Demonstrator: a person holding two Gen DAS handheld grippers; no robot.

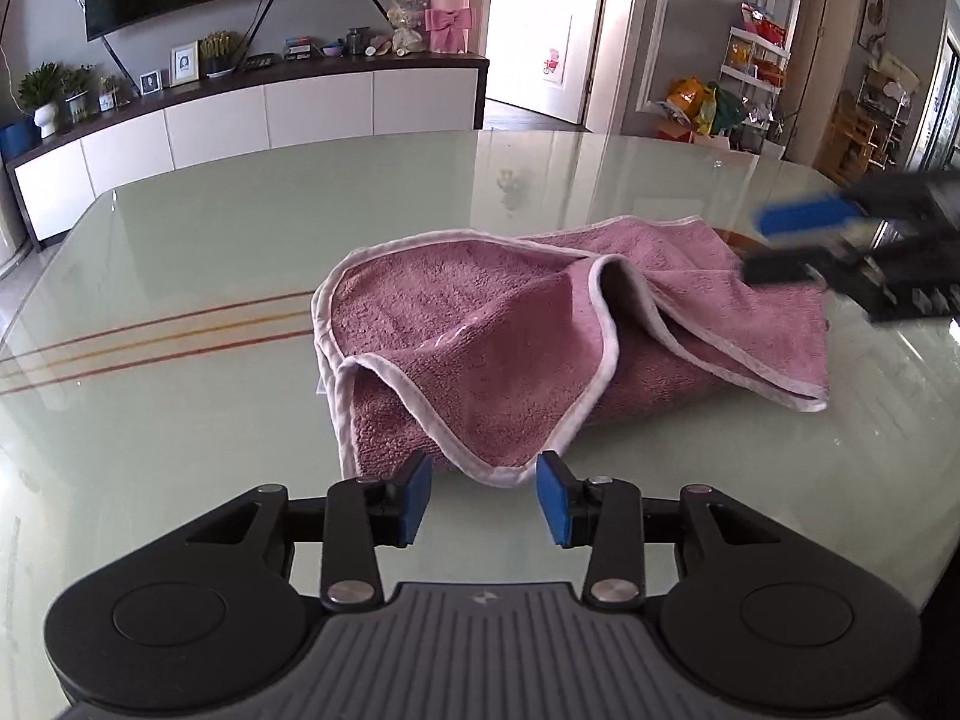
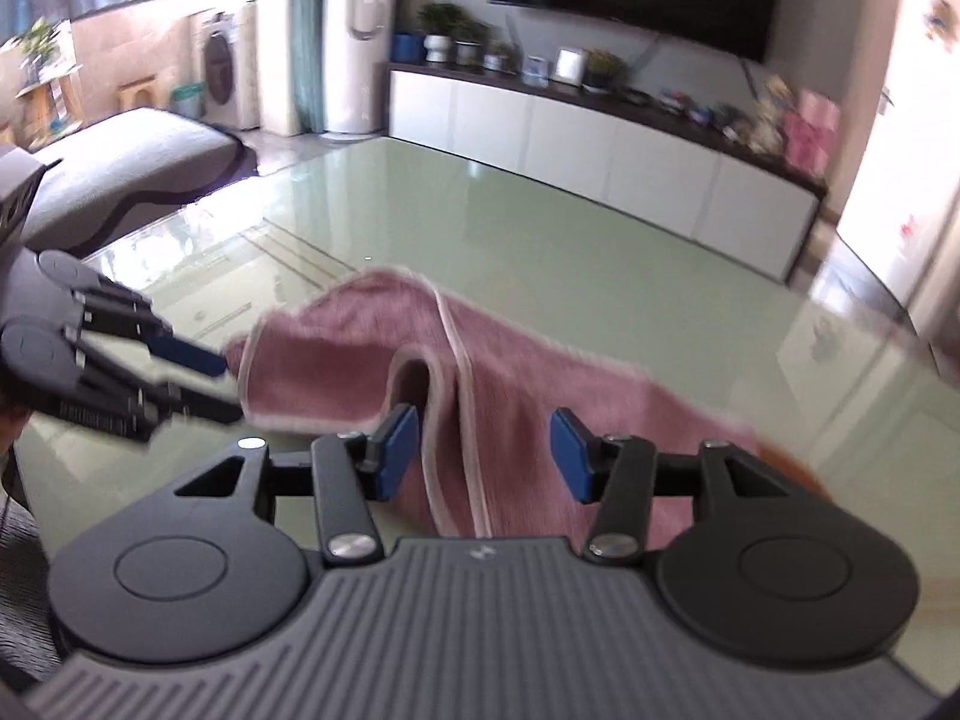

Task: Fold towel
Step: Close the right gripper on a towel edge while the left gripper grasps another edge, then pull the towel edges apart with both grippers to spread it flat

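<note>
A pink towel point(image 1: 480, 312) with white trim lies loosely folded and rumpled on the pale green glass table point(image 1: 210, 252). My left gripper point(image 1: 485, 495) is open at its near hem, which droops just ahead of the blue pads without touching them. At the towel's right end my right gripper point(image 1: 774, 246) shows blurred, its jaws apart. In the right wrist view the towel point(image 2: 516, 384) runs between the spread pads of the right gripper point(image 2: 483, 450), which do not press on it. The left gripper point(image 2: 225, 387) stands open at the towel's left corner.
Orange stripes point(image 1: 150, 336) cross the glass left of the towel. Beyond the table's far edge stand a white low cabinet point(image 1: 240, 114) with plants and frames, a doorway point(image 1: 540, 30), and cluttered shelves point(image 1: 756, 72). A grey sofa point(image 2: 120, 162) sits off the table's left side.
</note>
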